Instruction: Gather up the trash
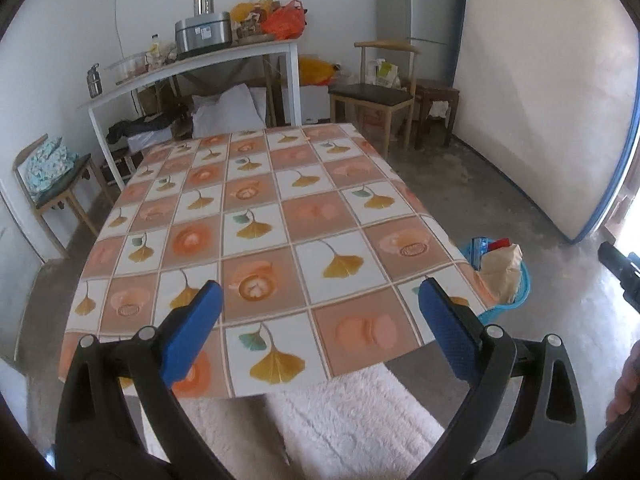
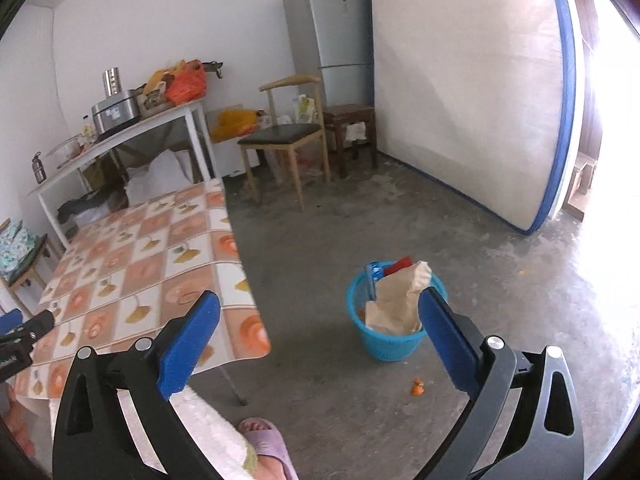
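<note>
Your left gripper (image 1: 320,304) sits closest to the lens, its blue pads spread as wide as they go with nothing between them; beyond it the checked tablecloth (image 1: 256,216) on the table looks bare of litter; your right gripper (image 2: 320,312) is likewise spread and empty, pointing down past the table's corner toward the floor.

Most of the trash seems already gathered: the blue bin (image 2: 386,340) stands on the concrete floor just beside the table's corner, stuffed with a brown paper bag (image 2: 400,300), a blue wrapper (image 2: 374,272) and something red at the back.

What looks left is a small orange scrap (image 2: 417,388) on the floor (peel, perhaps; too small to tell), lying near the bin's base on the side toward you; so the step in hand is, I judge, finding the last stray pieces.

Next you would need to lower the right gripper over that scrap, pads straddling it close to the concrete; close gently, then lift and release over the bin; mind your slippered foot (image 2: 266,440) nearby.
</note>
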{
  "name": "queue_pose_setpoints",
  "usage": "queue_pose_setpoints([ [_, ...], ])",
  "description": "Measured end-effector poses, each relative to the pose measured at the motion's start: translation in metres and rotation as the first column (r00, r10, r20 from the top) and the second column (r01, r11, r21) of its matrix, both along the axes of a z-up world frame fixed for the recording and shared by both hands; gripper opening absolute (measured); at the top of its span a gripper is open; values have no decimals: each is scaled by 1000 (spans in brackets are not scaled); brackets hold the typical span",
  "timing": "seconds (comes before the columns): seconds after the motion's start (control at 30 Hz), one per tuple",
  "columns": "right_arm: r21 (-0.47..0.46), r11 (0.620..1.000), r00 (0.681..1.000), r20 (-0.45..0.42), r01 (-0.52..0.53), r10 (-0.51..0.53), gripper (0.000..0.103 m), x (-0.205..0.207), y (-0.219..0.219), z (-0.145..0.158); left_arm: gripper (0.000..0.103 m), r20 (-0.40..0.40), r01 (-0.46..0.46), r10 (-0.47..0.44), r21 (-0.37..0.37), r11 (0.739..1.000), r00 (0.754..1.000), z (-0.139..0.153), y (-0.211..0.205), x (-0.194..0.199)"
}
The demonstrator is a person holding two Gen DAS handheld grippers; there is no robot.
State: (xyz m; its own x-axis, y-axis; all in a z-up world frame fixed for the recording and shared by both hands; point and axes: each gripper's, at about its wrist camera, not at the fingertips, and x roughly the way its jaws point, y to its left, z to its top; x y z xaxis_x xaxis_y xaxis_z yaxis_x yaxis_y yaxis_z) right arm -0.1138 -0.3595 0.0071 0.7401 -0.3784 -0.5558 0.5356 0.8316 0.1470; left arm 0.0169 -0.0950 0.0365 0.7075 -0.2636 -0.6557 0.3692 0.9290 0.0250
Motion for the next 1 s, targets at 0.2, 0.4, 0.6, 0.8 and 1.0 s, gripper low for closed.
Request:
queue_pose_setpoints([
  [0.2,77,997,1000,-15,24,-23,97,-3,1,-6,95,-28,-25,23,-90,996,999,0,3,-1],
  [0.4,113,991,997,-52,65,-60,97,-1,2,-26,94,-67,-24,21,-49,999,998,-12,-11,2],
  [0.6,54,990,984,-131,129,-122,97,7,14,-46,94,-47,-52,55,46,998,997,-29,-21,0],
  [0.8,-7,982,956,-227,189,-186,97,6,27,-64,95,-59,-93,102,136,986,993,-47,-28,-1],
  [1.0,-5,985,949,-268,172,-167,97,4,37,-76,95,-108,-94,112,166,982,988,-58,-27,0],
])
